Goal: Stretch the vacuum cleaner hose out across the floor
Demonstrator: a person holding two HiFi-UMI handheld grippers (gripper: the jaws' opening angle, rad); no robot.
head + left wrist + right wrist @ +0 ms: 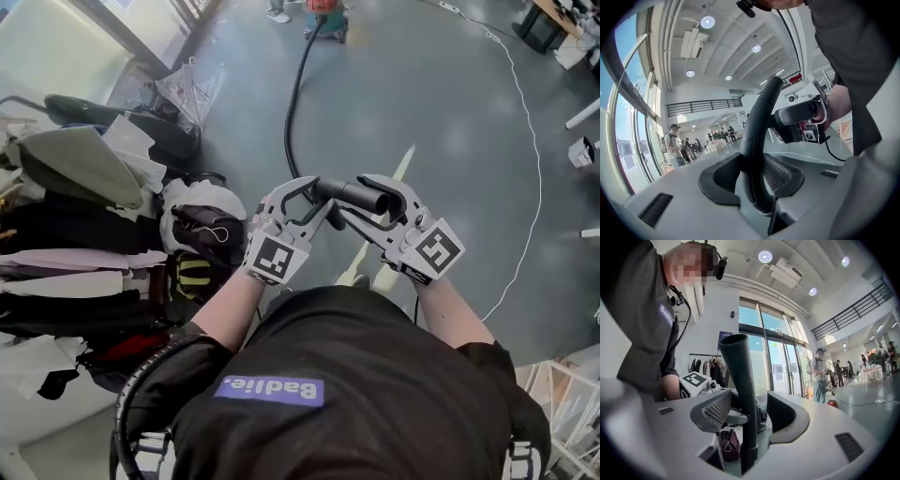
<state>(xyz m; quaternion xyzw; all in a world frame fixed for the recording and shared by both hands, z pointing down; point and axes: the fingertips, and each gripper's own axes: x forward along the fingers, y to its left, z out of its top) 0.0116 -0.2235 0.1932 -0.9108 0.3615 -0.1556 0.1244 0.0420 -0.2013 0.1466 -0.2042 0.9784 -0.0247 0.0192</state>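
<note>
Head view: black flexible vacuum cleaner hose (292,103) trailing straight ahead over the grey polished floor (450,122) to the red vacuum cleaner (323,14) far off, long axis pointing away from the body, bent near the hands. Held crosswise in front of the body: rigid black end tube (361,195). Clamped on its curved neck, nearer the hose run: left hand-held gripper (298,197). Spread wide around the open end, pads not pressing: right hand-held gripper (382,199). Off right, thin white cable (534,141); at left, heaped clothes (84,216). Probably a pull back along the hose line to straighten it
</note>
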